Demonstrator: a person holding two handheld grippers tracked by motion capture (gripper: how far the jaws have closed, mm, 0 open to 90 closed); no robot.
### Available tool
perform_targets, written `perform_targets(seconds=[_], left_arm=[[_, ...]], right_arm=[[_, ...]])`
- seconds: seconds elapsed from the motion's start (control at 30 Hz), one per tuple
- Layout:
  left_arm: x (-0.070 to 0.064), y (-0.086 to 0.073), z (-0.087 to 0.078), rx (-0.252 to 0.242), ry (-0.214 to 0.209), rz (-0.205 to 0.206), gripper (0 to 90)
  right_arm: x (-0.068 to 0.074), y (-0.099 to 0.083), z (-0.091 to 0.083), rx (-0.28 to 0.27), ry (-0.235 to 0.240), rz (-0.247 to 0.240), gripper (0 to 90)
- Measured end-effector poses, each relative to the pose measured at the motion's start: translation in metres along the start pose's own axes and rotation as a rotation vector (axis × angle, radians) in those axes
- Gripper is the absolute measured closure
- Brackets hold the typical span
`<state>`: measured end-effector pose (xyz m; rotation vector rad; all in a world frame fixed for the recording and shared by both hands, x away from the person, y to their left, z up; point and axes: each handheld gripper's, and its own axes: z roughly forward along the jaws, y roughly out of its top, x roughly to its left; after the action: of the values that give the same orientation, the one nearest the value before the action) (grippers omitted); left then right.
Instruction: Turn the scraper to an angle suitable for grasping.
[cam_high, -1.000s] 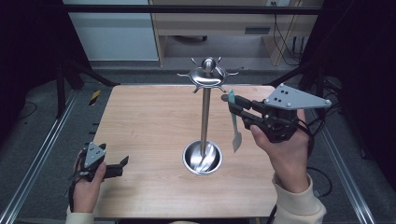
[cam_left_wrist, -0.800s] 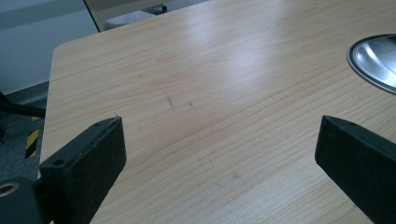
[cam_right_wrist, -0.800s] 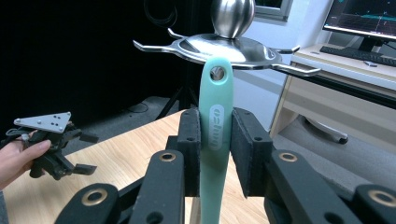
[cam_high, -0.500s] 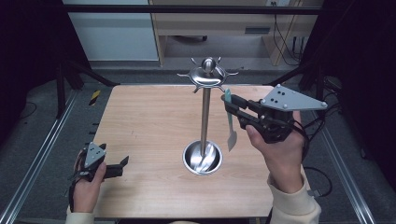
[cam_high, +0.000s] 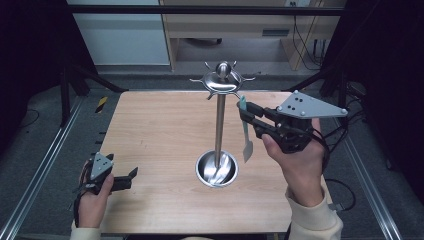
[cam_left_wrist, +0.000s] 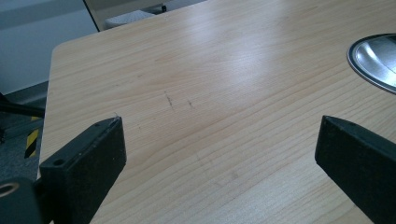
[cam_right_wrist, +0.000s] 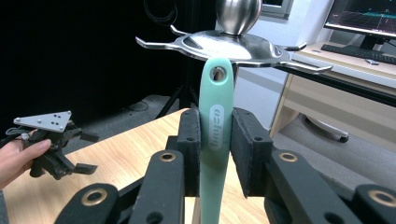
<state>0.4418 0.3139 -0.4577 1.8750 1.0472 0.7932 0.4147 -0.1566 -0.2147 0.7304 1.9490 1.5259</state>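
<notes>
Item: pale green plastic utensil with a flat blade and a hanging hole in its handle (cam_right_wrist: 217, 126), smooth and matte, embossed lettering on the handle too blurred to read; held upright, hole end up, clamped between the padded black jaws of the right gripper (cam_right_wrist: 215, 140), just below and beside the rim of the rack's top. Item: polished steel utensil stand (cam_high: 218, 125), consisting of a round dished base, a slim vertical post, a disc crown with short upturned hooks radiating outward (cam_right_wrist: 303, 67), and a ball finial; mirror-bright, reflective, standing mid-table. Item: light wooden table (cam_high: 155, 130), fine straight grain, faint scuffs visible in the left gripper view. Item: left gripper (cam_high: 117, 181), resting low at the near left edge of the table, jaws spread wide with nothing between them, well apart from the stand. Step in hand, as judged: hanging the utensil on the stand; the hole sits close beneath a hook but is not yet threaded. Next move calls for lifting the hole level with a hook tip, sliding it over, lowering, then releasing.
</notes>
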Motion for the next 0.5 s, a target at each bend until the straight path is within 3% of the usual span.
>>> perform_targets(seconds=[0.5], left_arm=[[-0.0003,0.0,0.0004,0.001,-0.002,0.001,1.8]], right_arm=[[0.0002,-0.0026,0.0053,-0.005,-0.004,0.016,74.1]])
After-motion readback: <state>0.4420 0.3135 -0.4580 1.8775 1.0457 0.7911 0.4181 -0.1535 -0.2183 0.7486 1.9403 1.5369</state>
